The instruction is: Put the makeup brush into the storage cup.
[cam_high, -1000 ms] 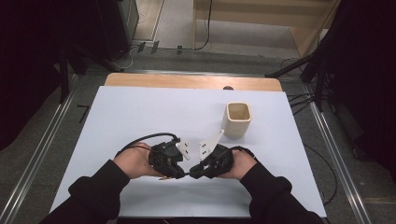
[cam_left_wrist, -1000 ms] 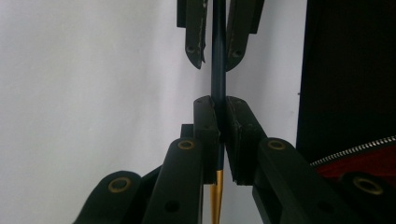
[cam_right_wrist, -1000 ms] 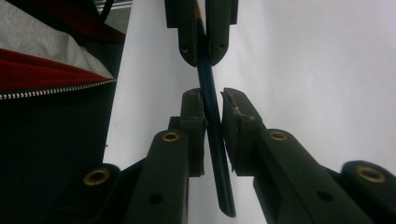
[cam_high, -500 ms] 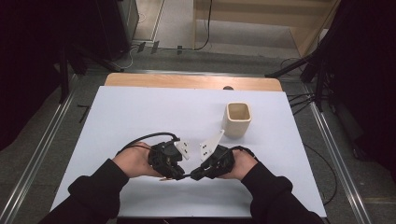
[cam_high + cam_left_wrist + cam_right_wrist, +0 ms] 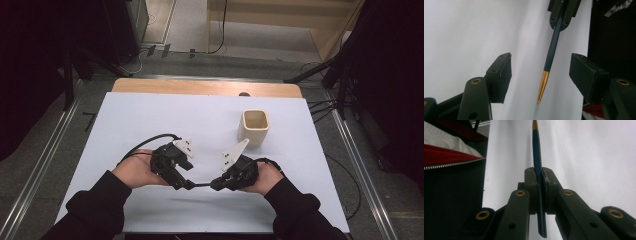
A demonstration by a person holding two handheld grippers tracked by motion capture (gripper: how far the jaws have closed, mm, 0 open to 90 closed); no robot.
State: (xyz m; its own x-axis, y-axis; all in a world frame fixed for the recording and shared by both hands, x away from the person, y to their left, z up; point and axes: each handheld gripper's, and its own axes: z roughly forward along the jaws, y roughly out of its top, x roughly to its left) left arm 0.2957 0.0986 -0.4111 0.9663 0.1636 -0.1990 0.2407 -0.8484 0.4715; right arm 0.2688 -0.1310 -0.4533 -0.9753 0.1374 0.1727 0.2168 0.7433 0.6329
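Evidently a handover is under way: the slim dark-blue pen with a gold tip (image 5: 552, 50) hangs just above the white surface (image 5: 200, 125), clamped by the right gripper (image 5: 539, 180); the left gripper (image 5: 540, 75) has fingers (image 5: 500, 75) wide around its tip, needing only to close; the beige cup (image 5: 255, 127) waits nearby; against the earlier frames, the grippers have scarcely shifted.

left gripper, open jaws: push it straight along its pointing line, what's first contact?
Likely the pen: its gold tip already sits between the open jaws of the left gripper. Behind it, the right gripper is clamped on the pen's barrel. Depth is hard to judge.
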